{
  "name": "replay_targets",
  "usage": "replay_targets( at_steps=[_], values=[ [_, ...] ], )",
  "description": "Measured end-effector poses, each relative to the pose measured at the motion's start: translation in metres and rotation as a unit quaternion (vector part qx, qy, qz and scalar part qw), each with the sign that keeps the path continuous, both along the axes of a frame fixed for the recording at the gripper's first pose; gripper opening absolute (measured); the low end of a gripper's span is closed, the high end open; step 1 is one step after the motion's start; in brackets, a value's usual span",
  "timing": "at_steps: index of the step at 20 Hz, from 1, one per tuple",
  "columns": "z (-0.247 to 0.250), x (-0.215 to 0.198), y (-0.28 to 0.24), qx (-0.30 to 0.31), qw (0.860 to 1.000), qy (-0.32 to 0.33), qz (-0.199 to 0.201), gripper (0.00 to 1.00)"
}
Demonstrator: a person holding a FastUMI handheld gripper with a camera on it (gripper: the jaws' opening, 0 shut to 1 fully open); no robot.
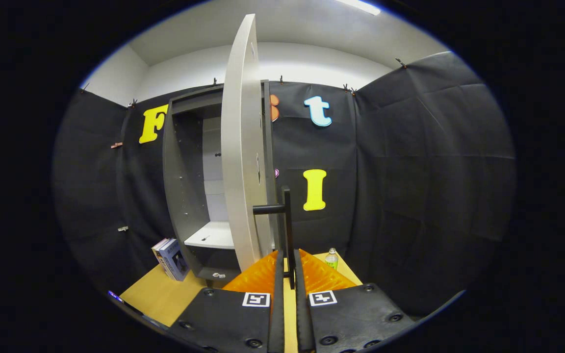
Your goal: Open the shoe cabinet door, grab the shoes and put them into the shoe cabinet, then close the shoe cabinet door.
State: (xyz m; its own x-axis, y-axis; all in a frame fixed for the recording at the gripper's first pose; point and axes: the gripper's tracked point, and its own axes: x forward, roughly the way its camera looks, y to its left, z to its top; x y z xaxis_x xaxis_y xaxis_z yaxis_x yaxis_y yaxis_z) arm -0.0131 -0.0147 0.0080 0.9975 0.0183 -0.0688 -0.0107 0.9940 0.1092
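Observation:
A grey shoe cabinet point(184, 186) stands on the wooden table point(165, 294) just ahead of me. Its pale door point(241, 147) is swung out towards me, seen nearly edge on. A black bar handle point(287, 220) stands upright on the door, held off it by a short black post. My gripper point(288, 262) has its orange fingers point(258, 277) closed around the lower end of that handle bar, one pad on each side. Inside the cabinet a white shelf point(211, 235) and a pale back panel show.
Two books point(170, 259) lean upright on the table to the left of the cabinet. A small clear bottle point(331, 258) with a green label stands to the right, beyond the fingers. Black cloth walls close in on all sides.

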Motion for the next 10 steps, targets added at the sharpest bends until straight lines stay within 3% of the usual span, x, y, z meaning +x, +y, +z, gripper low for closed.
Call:
replay_targets(
  at_steps=[3, 4, 7, 10],
  values=[
    [0.0, -0.008, 0.001, -0.002, 1.0, 0.008, 0.003, 0.15],
    [0.0, -0.011, 0.004, -0.003, 1.0, 0.013, 0.007, 0.27],
    [-0.002, -0.022, 0.02, 0.002, 0.999, 0.028, 0.037, 0.35],
    [-0.014, -0.035, 0.054, 0.016, 0.993, 0.061, 0.1, 0.73]
  ],
)
